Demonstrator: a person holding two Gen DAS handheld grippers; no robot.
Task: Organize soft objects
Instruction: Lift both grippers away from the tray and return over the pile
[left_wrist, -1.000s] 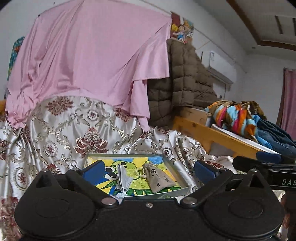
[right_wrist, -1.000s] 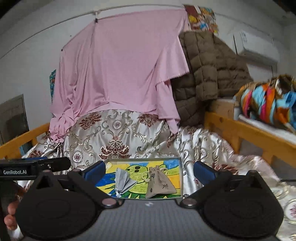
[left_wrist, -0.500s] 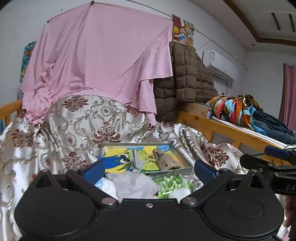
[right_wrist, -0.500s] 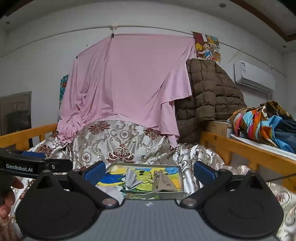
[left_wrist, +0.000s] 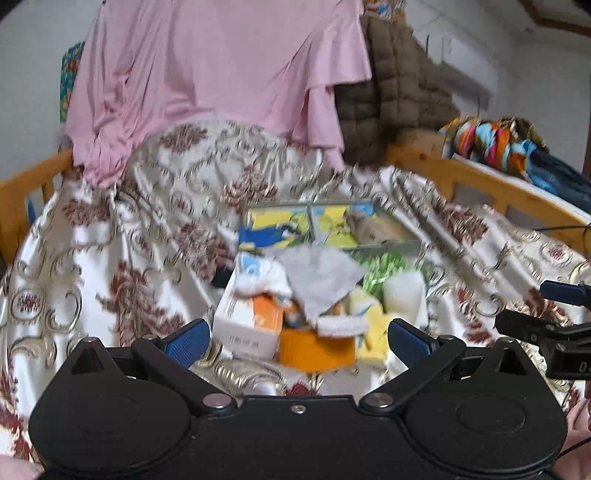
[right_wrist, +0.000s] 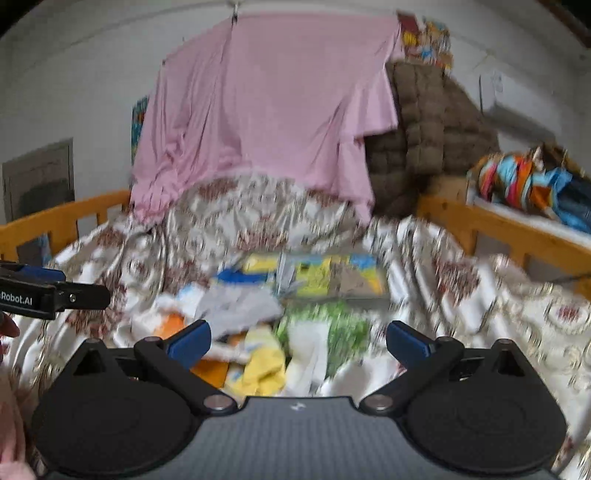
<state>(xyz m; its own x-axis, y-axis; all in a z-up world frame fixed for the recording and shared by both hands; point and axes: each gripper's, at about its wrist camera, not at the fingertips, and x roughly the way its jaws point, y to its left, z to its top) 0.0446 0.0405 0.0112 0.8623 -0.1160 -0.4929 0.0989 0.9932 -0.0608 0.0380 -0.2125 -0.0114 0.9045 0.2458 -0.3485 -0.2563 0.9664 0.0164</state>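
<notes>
A heap of soft things lies on the patterned bedspread: a grey cloth (left_wrist: 321, 277) (right_wrist: 240, 310) on top, a yellow cloth (right_wrist: 264, 365), white foam (left_wrist: 404, 295), green shreds (left_wrist: 384, 264) (right_wrist: 332, 325) and a white-and-orange box (left_wrist: 251, 317). Behind it sits a cartoon-printed tray (left_wrist: 269, 221) (right_wrist: 258, 264) holding a beige pouch (right_wrist: 347, 280) and a grey folded piece (right_wrist: 286, 275). My left gripper (left_wrist: 298, 342) is open just short of the heap, and my right gripper (right_wrist: 297, 339) is open beside it, both with nothing between their fingers. Both views are motion-blurred.
A pink sheet (left_wrist: 221, 74) and a brown quilted coat (left_wrist: 399, 92) hang at the back. Wooden bed rails (left_wrist: 480, 188) (right_wrist: 62, 218) run along both sides. Colourful clothes (left_wrist: 495, 144) lie beyond the right rail. A person's hand (right_wrist: 7, 328) shows at the left edge.
Both grippers have drawn back from the tray and tipped down. The heap in front of the tray has come into view. Both stayed open.
</notes>
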